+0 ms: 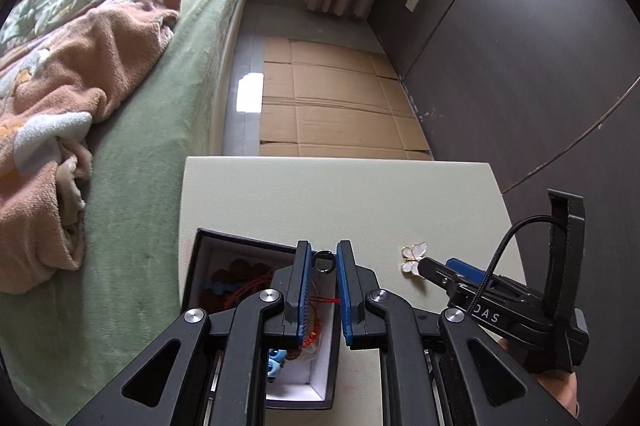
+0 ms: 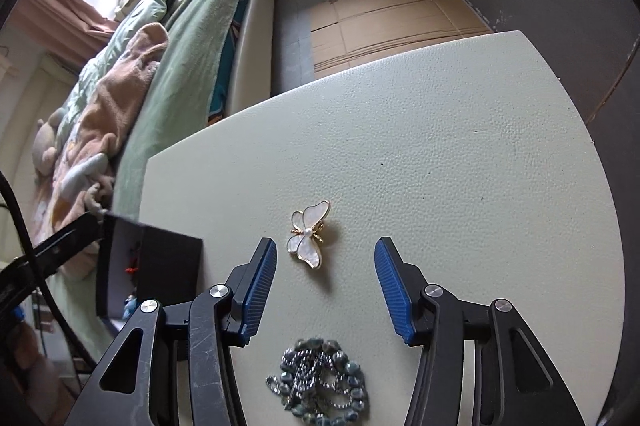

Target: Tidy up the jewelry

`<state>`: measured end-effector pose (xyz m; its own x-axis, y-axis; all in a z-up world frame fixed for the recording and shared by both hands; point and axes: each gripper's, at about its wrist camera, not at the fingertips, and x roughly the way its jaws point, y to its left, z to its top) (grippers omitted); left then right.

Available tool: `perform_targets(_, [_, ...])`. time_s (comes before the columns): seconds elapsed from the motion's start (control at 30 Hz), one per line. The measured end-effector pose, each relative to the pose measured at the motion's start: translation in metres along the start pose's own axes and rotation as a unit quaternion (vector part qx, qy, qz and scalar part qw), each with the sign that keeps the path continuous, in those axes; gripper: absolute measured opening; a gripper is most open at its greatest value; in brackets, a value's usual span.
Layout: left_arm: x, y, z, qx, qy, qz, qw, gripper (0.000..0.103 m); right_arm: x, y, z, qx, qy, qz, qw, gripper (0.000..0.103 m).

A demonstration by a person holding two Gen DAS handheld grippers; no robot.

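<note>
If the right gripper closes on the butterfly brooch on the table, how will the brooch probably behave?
The butterfly brooch looks rigid, with thin glossy wings in a gold rim, so it will probably keep its shape but may slip between the pads. It lies nearly flat on the table, so the open right gripper may struggle to catch its low edges. The thin wings seem fragile.

Bare tabletop (image 2: 460,146) is lying open around the butterfly brooch (image 2: 307,235). A beaded bracelet (image 2: 320,382) is sitting just behind it, and the black box (image 2: 160,266) is standing at the table's left edge.
</note>
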<state>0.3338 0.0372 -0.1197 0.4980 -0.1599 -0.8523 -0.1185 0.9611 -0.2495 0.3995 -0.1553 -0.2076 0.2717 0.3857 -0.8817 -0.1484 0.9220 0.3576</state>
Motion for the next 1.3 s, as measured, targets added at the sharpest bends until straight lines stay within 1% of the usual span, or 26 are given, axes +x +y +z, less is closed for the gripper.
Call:
perform_targets(0.17, [0.008, 0.003, -0.003, 0.0, 0.007, 0.002, 1.0, 0.013, 0.009, 0.004, 0.003, -0.003, 0.001, -0.019, 1.0, 0.051])
perform_targets(0.2, [0.01, 0.003, -0.004, -0.001, 0.008, 0.006, 0.9999, 0.013, 0.01, 0.006, 0.003, -0.005, -0.001, -0.023, 1.0, 0.05])
perform_targets(0.27, [0.011, 0.003, -0.005, -0.001, 0.008, 0.012, 0.9999, 0.013, 0.012, 0.008, 0.003, -0.009, -0.006, -0.029, 1.0, 0.045])
perform_targets(0.3, [0.01, 0.003, -0.006, 0.002, 0.006, 0.016, 0.9999, 0.013, 0.012, 0.009, 0.003, -0.01, -0.011, -0.035, 0.999, 0.04])
perform_targets(0.33, [0.01, 0.003, -0.007, 0.005, 0.003, 0.021, 0.9998, 0.013, 0.012, 0.009, 0.002, -0.011, -0.014, -0.041, 0.999, 0.038])
perform_targets(0.37, [0.01, 0.002, -0.01, 0.006, 0.003, 0.023, 0.9997, 0.013, 0.012, 0.01, 0.002, -0.014, -0.017, -0.047, 0.999, 0.031])
perform_targets(0.4, [0.01, 0.003, -0.011, 0.007, 0.004, 0.025, 0.9997, 0.013, 0.013, 0.011, 0.002, -0.019, -0.019, -0.055, 0.998, 0.021])
perform_targets(0.43, [0.01, 0.004, -0.014, 0.007, 0.005, 0.026, 0.9996, 0.013, 0.014, 0.011, 0.001, -0.02, -0.014, -0.043, 0.999, 0.013])
perform_targets(0.47, [0.011, 0.005, -0.015, 0.007, 0.007, 0.03, 0.9995, 0.013, 0.014, 0.01, 0.001, -0.015, -0.009, -0.028, 0.999, 0.013])
perform_targets(0.5, [0.011, 0.006, -0.017, 0.01, 0.008, 0.034, 0.9993, 0.013, 0.013, 0.009, 0.001, -0.011, -0.007, -0.025, 1.0, 0.013])
perform_targets(0.67, [0.008, 0.009, -0.027, 0.017, 0.009, 0.046, 0.9988, 0.013, 0.005, 0.004, -0.006, 0.001, -0.008, -0.02, 1.0, 0.013])
perform_targets(0.9, [0.017, 0.014, -0.043, 0.012, 0.031, 0.066, 0.9973, 0.013, -0.035, 0.005, -0.016, -0.001, -0.044, 0.012, 0.999, 0.013])
perform_targets(1.03, [0.02, 0.014, -0.043, 0.013, 0.053, 0.057, 0.9969, 0.014, -0.059, 0.01, -0.019, -0.01, -0.068, 0.033, 0.997, 0.013])
perform_targets(1.07, [0.018, 0.016, -0.042, 0.007, 0.052, 0.055, 0.9971, 0.017, -0.063, 0.012, -0.02, -0.012, -0.072, 0.038, 0.997, 0.013])
perform_targets(1.13, [0.011, 0.021, -0.042, -0.006, 0.044, 0.052, 0.9976, 0.038, -0.067, 0.015, -0.021, -0.015, -0.076, 0.047, 0.996, 0.013])
perform_targets(1.17, [0.005, 0.024, -0.042, -0.014, 0.037, 0.048, 0.998, 0.058, -0.068, 0.017, -0.021, -0.018, -0.078, 0.051, 0.995, 0.013])
perform_targets(1.2, [0.0, 0.026, -0.042, -0.02, 0.028, 0.045, 0.9984, 0.069, -0.069, 0.02, -0.021, -0.021, -0.079, 0.055, 0.995, 0.013])
perform_targets(1.27, [-0.011, 0.029, -0.042, -0.024, 0.013, 0.044, 0.9986, 0.07, -0.07, 0.025, -0.021, -0.032, -0.083, 0.062, 0.994, 0.013])
perform_targets(1.3, [-0.014, 0.03, -0.042, -0.022, 0.012, 0.048, 0.9985, 0.07, -0.071, 0.028, -0.021, -0.036, -0.085, 0.065, 0.994, 0.013])
